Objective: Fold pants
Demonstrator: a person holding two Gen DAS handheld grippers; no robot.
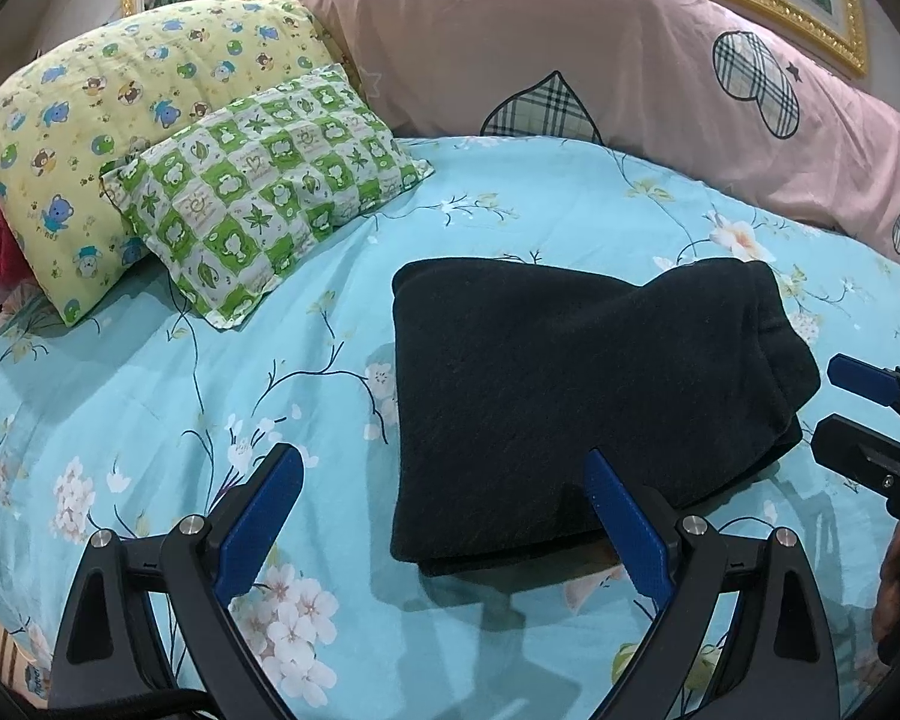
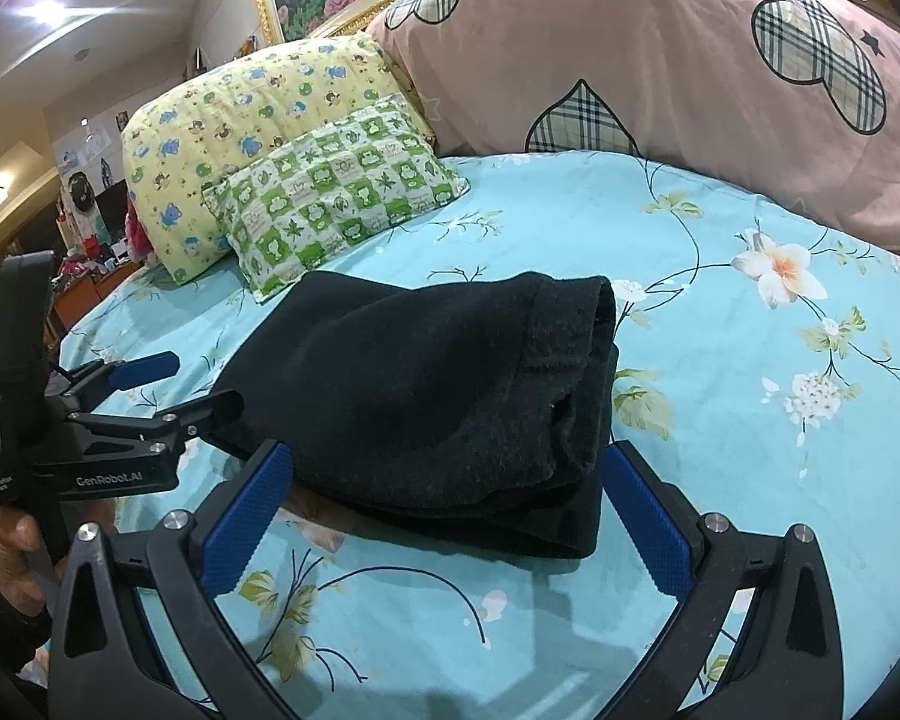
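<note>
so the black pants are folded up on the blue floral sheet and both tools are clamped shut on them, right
Not quite. The black pants do lie folded on the blue floral sheet, but neither tool is shut on them. The left wrist view shows the left tool with its jaws spread wide, and the right wrist view shows the right tool open too, holding nothing.

The folded black fleece pants (image 1: 570, 396) hide their own lower layers and the turquoise floral bedsheet (image 1: 150, 396) beneath. The big pink pillow with plaid hearts (image 1: 570, 54) runs off the frame's right edge. Left of the pants, the cluttered room shelves (image 2: 84, 240) are too small to read.
</note>
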